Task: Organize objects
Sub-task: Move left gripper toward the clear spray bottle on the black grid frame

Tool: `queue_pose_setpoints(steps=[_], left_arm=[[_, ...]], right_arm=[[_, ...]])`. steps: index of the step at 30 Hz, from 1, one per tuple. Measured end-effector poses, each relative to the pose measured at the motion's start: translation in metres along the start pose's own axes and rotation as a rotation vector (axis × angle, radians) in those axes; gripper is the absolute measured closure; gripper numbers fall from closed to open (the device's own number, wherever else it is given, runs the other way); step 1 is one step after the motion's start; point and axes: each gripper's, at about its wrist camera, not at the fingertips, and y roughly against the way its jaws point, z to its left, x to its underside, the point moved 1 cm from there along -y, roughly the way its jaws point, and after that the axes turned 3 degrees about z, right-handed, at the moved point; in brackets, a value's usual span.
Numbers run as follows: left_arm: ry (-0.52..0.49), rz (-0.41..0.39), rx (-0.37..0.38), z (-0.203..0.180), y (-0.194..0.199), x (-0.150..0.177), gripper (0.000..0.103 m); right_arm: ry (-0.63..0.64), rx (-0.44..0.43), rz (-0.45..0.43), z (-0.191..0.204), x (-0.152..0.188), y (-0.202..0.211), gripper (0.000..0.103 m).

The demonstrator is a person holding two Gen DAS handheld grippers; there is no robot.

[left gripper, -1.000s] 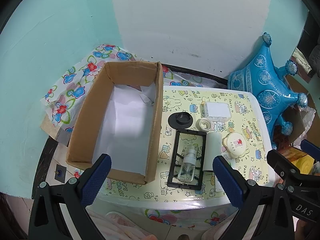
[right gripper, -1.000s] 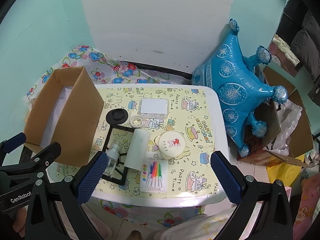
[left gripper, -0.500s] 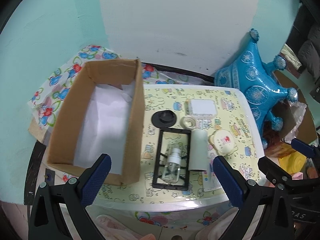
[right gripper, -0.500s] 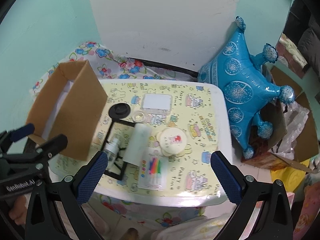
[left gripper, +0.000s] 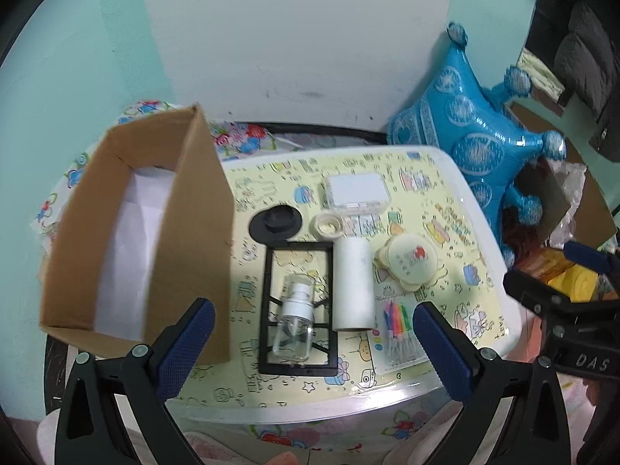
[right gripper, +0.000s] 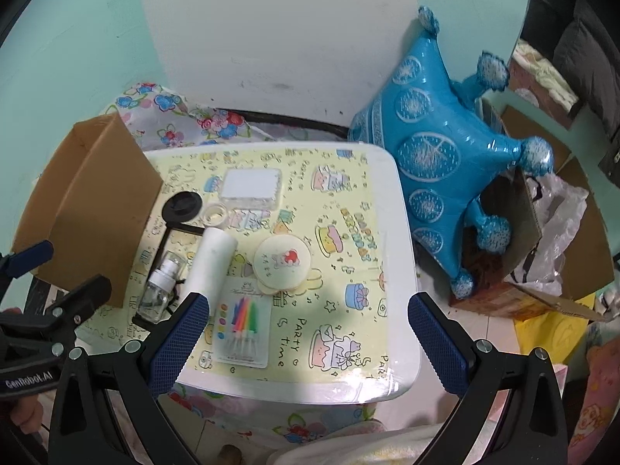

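On the small table (left gripper: 480, 209) with a yellow party cloth lie a clear spray bottle (left gripper: 293, 319) inside a black frame (left gripper: 298, 306), a white roll (left gripper: 352, 285), a black round lid (left gripper: 275, 223), a small tape ring (left gripper: 329, 224), a clear flat box (left gripper: 356, 190), a round cream case (left gripper: 411, 261) and a pack of coloured candles (left gripper: 399, 327). An open cardboard box (left gripper: 135, 232) stands at the table's left. My left gripper (left gripper: 314, 348) hovers open above the table's front. My right gripper (right gripper: 306, 343) is open over the cloth (right gripper: 341, 252), beside the candles (right gripper: 242, 323).
A blue crown-shaped foil balloon (right gripper: 438, 155) leans against the wall right of the table. Behind it sit a brown carton (right gripper: 542, 240) and plastic bags. A floral cloth (right gripper: 170, 112) lies behind the cardboard box (right gripper: 89, 201).
Both grippers have shifted to the right and a little closer to the table. The objects on the table have not moved.
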Motion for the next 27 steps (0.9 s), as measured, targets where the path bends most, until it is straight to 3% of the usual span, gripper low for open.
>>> queue_pose_setpoints(steps=[6, 16, 21, 27], left_arm=[[-0.003, 0.032, 0.015, -0.004, -0.029, 0.005, 0.0], [-0.03, 0.088, -0.038, -0.003, -0.074, 0.01, 0.0], [-0.064, 0.099, -0.078, -0.006, -0.092, 0.015, 0.0], [-0.064, 0.107, -0.062, -0.004, -0.108, 0.023, 0.0]], right_arm=[[0.013, 0.02, 0.033, -0.001, -0.003, -0.028, 0.0], [0.009, -0.017, 0.084, 0.008, -0.015, -0.075, 0.0], [0.081, 0.0, 0.101, 0.017, -0.019, -0.098, 0.0], [0.157, -0.004, 0.139, 0.026, -0.022, -0.126, 0.0]])
